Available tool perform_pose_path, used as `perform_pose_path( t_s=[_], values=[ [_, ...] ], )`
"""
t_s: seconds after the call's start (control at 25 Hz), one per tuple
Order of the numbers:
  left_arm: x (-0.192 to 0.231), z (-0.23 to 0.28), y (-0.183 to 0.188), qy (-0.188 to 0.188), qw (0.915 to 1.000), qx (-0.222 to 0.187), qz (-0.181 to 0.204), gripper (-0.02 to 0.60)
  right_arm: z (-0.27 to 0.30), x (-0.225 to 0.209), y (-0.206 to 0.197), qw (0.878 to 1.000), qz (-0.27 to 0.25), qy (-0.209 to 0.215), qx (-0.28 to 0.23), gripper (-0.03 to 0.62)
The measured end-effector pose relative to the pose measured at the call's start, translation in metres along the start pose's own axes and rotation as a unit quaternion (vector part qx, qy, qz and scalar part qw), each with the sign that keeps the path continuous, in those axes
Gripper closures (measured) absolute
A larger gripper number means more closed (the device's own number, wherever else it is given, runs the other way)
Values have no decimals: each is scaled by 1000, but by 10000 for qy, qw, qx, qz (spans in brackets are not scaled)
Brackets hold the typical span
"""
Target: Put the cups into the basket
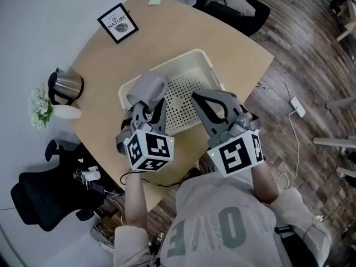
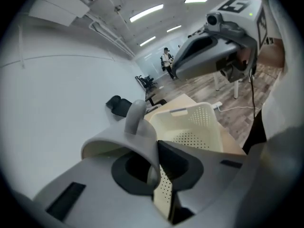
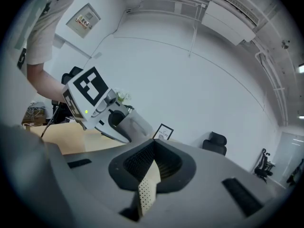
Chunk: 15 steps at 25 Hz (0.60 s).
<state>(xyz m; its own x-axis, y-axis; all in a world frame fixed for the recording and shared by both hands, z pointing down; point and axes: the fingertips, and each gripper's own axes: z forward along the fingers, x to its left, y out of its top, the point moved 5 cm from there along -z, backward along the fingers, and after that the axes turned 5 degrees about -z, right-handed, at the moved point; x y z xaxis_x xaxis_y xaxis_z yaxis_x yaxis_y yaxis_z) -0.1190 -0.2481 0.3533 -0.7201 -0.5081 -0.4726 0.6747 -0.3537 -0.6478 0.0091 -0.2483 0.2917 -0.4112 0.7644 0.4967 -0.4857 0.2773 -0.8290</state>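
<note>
A grey cup [image 1: 147, 88] with a cream inside hangs over the left part of the cream perforated basket [image 1: 161, 68]. My left gripper [image 1: 149, 105] is shut on it. In the left gripper view the jaws pinch the wall of the cup [image 2: 118, 139], its handle [image 2: 135, 115] pointing up, and the basket [image 2: 199, 118] lies beyond. My right gripper [image 1: 196, 96] hovers over the basket's right side, shut with nothing in it. In the right gripper view the right gripper [image 3: 153, 148] has its tips together, with a strip of the basket [image 3: 147, 189] showing below them.
The basket sits on a tan wooden table [image 1: 111, 60]. At the table's left stand a metal jug [image 1: 67, 85] and a white vase of flowers [image 1: 55, 112]. A framed print [image 1: 118, 22] and a sticky note [image 1: 154, 1] lie at the far side. Office chairs surround the table.
</note>
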Motion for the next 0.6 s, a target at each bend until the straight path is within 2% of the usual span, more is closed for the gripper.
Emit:
perform_pose_path(
  t_s=[0.12, 0.24, 0.32, 0.44, 0.6],
  values=[
    [-8, 26, -16, -338, 9972, 614, 244, 540, -2, -2, -6, 9999, 98, -16, 52, 595],
    [-19, 50, -28, -925, 9888, 1066, 483, 540, -7, -5, -12, 9998, 147, -59, 120, 595],
    [-26, 62, -34, -1157, 9812, 1313, 812, 540, -11, -8, -17, 9996, 203, -109, 163, 595],
    [-35, 80, -43, -1204, 9681, 1693, 1403, 540, -14, -11, -28, 9992, 301, -128, 247, 595],
    [-46, 99, -56, -1560, 9491, 2061, 1802, 540, -16, -13, -38, 9987, 402, -128, 297, 595]
  ],
)
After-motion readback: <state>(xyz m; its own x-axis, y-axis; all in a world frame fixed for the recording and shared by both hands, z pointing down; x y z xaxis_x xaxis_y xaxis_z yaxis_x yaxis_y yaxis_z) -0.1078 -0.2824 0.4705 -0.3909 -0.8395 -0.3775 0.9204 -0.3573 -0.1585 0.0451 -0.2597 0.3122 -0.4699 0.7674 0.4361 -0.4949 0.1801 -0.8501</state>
